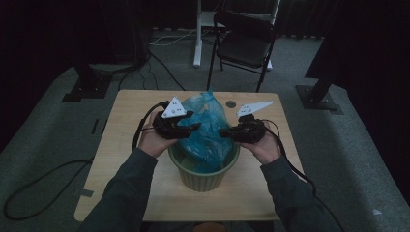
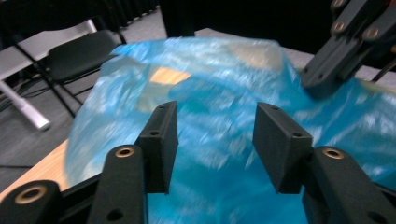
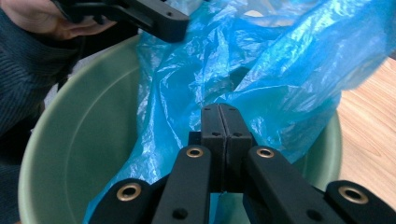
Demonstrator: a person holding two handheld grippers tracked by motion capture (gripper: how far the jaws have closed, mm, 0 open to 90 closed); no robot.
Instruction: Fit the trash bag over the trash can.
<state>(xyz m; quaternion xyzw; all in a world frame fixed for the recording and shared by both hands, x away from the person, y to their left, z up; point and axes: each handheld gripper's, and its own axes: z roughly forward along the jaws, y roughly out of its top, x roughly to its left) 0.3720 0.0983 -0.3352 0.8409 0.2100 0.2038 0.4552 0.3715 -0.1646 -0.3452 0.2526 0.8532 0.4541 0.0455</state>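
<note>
Left gripper (image 2: 215,144): fingers (image 2: 161,142) stand wide apart, nothing pinched; blue plastic bag (image 1: 205,128) just ahead of them, film blurred in the left gripper view. Sits at bag's left flank over the bucket rim.
Bag: blue, thin, crumpled; lower part down in green bucket (image 1: 186,166), top billowing above the rim. Not yet folded over the rim.
Bucket: mid counter (image 1: 125,140), toward the person's edge, upright.
Right gripper (image 3: 219,140): fingers (image 3: 212,135) pressed together w/ a fold of bag film apparently caught between, at bag's right side just above the rim.
Step, prob.: lining bucket w/ bag; right pins one edge, left free for a new hold.
Next move, my guess: left needs to close on the loose left edge near the mouth, then both draw the opening outward & down over the rim. Film is slippery, so go slow.
</note>
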